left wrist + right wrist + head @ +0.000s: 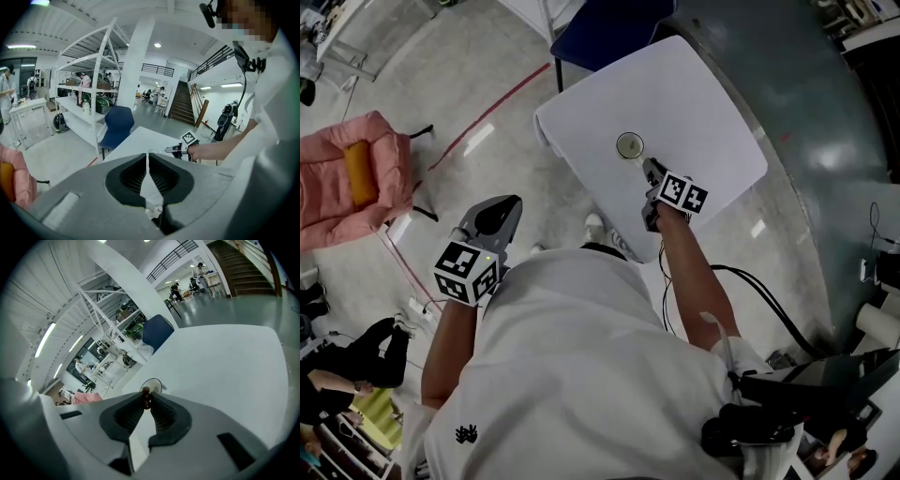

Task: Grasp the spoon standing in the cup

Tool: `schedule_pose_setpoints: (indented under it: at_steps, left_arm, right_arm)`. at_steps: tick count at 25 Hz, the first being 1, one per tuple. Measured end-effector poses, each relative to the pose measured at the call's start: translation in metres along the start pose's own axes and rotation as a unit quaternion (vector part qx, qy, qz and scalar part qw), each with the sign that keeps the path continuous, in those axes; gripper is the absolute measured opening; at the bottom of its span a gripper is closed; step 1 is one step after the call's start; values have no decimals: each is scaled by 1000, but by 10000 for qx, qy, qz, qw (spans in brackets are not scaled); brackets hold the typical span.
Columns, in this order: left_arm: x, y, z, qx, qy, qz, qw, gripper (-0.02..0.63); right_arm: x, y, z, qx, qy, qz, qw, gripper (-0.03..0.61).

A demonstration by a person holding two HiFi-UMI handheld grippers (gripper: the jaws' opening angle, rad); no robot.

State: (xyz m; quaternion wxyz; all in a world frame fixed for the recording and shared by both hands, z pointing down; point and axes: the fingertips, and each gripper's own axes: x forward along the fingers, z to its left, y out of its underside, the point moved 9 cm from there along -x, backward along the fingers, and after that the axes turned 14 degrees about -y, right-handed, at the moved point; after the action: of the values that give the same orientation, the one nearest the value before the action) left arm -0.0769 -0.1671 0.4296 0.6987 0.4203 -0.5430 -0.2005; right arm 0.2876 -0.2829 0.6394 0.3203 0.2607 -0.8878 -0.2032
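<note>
1. The right hand-held gripper (146, 401) has its jaws clamped on the brown upper end of the spoon (146, 397), which shows right at the jaw tips. The rest of the spoon is hidden behind them.
2. The cup (153, 384) stands just beyond those jaw tips on the white worktop (225, 362). Its round rim touches or nearly touches them in the right gripper view.
3. In the head view the same hand-held gripper (651, 172) reaches over the worktop's (703, 103) near edge, with the cup (630, 145) directly ahead of it.
4. The left hand-held gripper (148, 158) has its jaws drawn together to a thin slit, with nothing between them.
5. It is held off the worktop, over the floor, well apart from the right one and to its left (495, 221).
6. A blue chair (157, 331) stands beyond the worktop's far edge, ahead of the right hand-held gripper.
</note>
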Motion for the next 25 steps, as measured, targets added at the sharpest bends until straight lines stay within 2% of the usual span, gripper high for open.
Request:
schedule_pose_setpoints:
  at_steps: [5, 13, 25]
  left_arm:
    - [-14, 7, 11, -55, 154, -159, 9997, 28]
    - [-47, 28, 34, -67, 485, -323, 9983, 28]
    - [-113, 80, 75, -113, 683, -396, 9968, 28]
  right_arm:
    - [-20, 1, 31, -210, -15, -150, 9997, 51]
    - [-49, 25, 95, -517, -44, -247, 9983, 51]
    - [-83, 92, 195, -841, -258, -276, 9957, 51]
